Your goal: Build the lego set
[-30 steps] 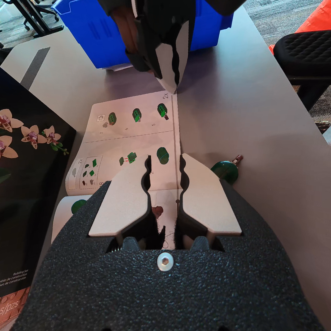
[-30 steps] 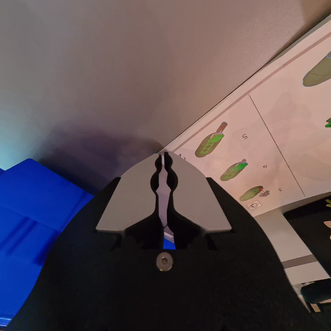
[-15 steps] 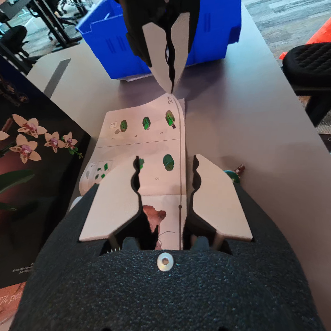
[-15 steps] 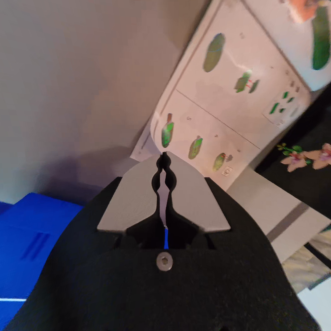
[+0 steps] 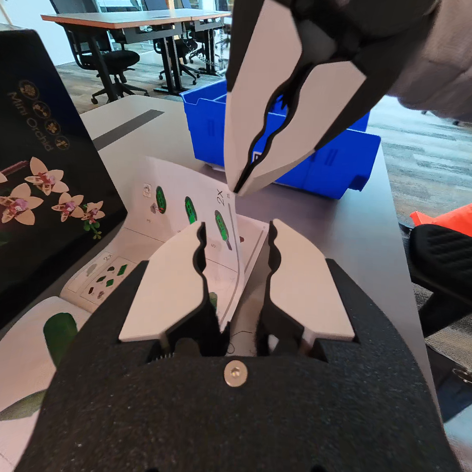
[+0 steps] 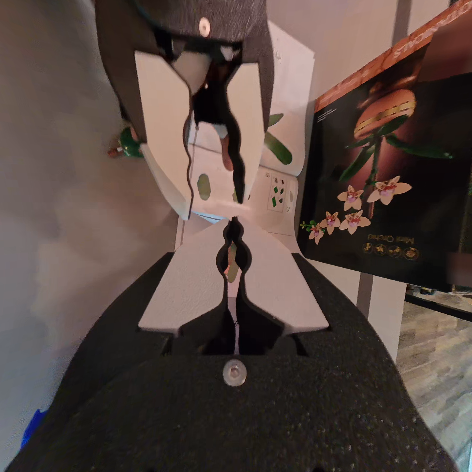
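Right gripper (image 5: 236,190): pinches the page corner of the instruction booklet (image 5: 178,204), lifting it.
Left gripper (image 5: 236,227): jaws wide apart above the booklet.
Blue bin (image 5: 332,166): behind the booklet.

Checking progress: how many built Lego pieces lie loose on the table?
1: a green piece on the table, beside the left gripper. Others may be hidden behind it.

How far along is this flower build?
Early. Done: one small green piece lies assembled by the booklet. In hand: the right gripper, jaws shut, lifts a page corner to turn it; the left gripper waits open. Left: the orchid on the box is unbuilt.
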`<action>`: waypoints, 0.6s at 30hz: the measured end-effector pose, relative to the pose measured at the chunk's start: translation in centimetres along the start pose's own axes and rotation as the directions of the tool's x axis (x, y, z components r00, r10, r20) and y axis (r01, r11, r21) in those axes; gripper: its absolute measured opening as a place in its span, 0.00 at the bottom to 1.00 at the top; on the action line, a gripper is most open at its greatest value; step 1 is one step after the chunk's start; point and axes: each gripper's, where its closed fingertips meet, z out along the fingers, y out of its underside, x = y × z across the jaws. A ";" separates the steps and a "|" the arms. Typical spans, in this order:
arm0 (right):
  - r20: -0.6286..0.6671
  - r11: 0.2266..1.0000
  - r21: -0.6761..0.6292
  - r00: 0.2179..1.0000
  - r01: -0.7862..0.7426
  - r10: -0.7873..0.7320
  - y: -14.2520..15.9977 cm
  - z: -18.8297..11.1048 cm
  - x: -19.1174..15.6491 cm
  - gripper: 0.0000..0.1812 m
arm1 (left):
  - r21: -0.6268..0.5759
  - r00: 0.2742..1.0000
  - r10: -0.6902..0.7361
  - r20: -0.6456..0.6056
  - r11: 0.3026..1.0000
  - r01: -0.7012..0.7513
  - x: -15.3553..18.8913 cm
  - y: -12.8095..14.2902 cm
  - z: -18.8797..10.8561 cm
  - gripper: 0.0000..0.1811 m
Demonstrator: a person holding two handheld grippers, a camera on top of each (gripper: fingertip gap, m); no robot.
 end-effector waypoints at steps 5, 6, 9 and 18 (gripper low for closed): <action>-0.045 0.999 0.038 0.999 -0.026 0.027 -1.6 -0.7 0.4 0.00 | -0.018 0.995 0.070 0.066 0.997 -0.069 -0.3 0.1 0.7 0.21; -0.046 0.999 0.047 0.999 -0.026 0.028 -1.9 -0.7 0.4 0.00 | -0.022 0.994 0.080 0.080 0.997 -0.079 -0.4 0.2 0.8 0.20; -0.057 0.999 0.049 0.998 -0.024 0.027 -2.4 -0.7 0.3 0.00 | -0.017 0.990 0.088 0.114 0.996 -0.086 -0.9 0.2 0.8 0.14; -0.113 0.991 0.116 0.990 -0.066 0.079 -3.5 -1.5 0.4 0.00 | 0.024 0.993 0.083 0.087 0.996 -0.085 -0.8 -0.2 0.2 0.00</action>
